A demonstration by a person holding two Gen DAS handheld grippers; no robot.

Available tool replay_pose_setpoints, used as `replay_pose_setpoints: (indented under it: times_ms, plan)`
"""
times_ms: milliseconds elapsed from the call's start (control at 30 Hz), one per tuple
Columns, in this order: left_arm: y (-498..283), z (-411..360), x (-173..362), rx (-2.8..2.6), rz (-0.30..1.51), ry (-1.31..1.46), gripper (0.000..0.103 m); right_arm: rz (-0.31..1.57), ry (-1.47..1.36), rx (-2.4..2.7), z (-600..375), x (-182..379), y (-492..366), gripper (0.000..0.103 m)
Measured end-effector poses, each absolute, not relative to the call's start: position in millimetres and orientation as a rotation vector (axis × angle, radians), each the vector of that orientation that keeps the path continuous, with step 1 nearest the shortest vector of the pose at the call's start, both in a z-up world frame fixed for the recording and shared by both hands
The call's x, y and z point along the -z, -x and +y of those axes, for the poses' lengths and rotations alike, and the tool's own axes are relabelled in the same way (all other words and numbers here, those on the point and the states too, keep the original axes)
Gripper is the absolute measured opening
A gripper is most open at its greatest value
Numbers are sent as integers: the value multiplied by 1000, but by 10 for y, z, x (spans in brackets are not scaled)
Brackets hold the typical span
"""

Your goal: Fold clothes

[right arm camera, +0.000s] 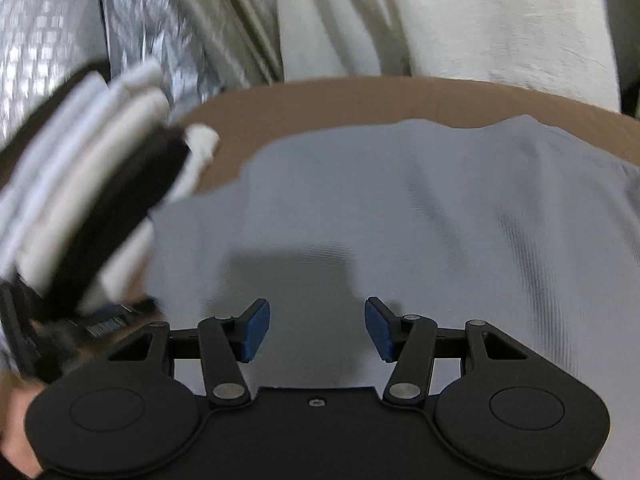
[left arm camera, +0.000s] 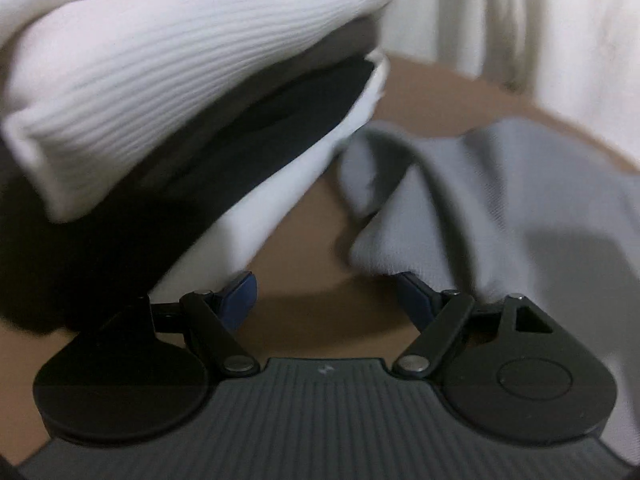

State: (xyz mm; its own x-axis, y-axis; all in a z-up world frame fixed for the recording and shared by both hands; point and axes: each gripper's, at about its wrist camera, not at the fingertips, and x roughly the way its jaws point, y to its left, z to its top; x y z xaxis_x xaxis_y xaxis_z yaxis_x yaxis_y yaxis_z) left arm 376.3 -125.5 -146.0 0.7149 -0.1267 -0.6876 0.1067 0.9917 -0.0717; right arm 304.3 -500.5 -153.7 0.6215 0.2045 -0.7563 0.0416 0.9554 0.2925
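Observation:
A light grey garment [right arm camera: 400, 220] lies spread and wrinkled on the brown table [right arm camera: 360, 100]. My right gripper [right arm camera: 318, 328] hovers just over its near part, open, with nothing between its blue pads [right arm camera: 256, 330]. In the left wrist view a crumpled edge of the grey garment [left arm camera: 500, 200] is on the right. My left gripper [left arm camera: 328, 296] is open over bare table [left arm camera: 304, 240]. Its left fingertip sits by the bottom of a stack of folded clothes [left arm camera: 168, 92], white ribbed on top with grey, black and white layers beneath. Its right fingertip touches the garment's edge.
The folded stack [right arm camera: 100, 200] shows blurred at the left of the right wrist view, with a person's hand [right arm camera: 12, 420] below it. A cream curtain [right arm camera: 440, 20] and silver quilted material [right arm camera: 48, 32] hang behind the table's far edge.

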Motion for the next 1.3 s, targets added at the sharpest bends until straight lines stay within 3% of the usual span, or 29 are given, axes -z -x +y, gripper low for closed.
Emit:
replay_pose_setpoints:
  times_ms: [167,233,267,300,433,533,667,800,933,1100,1300]
  plan:
    - [-3851,-1226,1678,199,669,104,74,897,-273,-136,-5067,1768,-3377,58]
    - [-3873,-1246,1737,241,633,104,49,899,-288,-153,-5067,1874,-3506,58]
    - [-3886,-1273,1749,280,626,84,7,900,-295,-162,-5067,1931,-3557,58]
    - [-3888,-1286,1718,278,632,63,4,894,-304,-169,-5064,1978,-3596,59]
    - [-3773,-1131,1246,153,495,11,3,864,-315,-193,-5095,2020,-3613,59]
    - [-3757,-1065,1195,113,490,2,3,868,-312,-200,-5154,1997,-3560,59]
    - [-3758,-1299,1602,4,587,-199,3,870,-297,-106,-5391,1940,-3332,59]
    - [-3748,-1254,1645,-17,659,-141,4,853,-386,86,-5918,1944,-2757,59]
    - [-3661,-1257,1588,-56,608,-160,4,808,-496,290,-6461,1967,-2026,59]
    - [-3693,-1240,1587,30,678,-55,4,691,-759,489,-6974,2117,-1086,59]
    - [-3678,-1081,1645,147,731,105,7,492,-975,535,-7084,2250,-550,59]
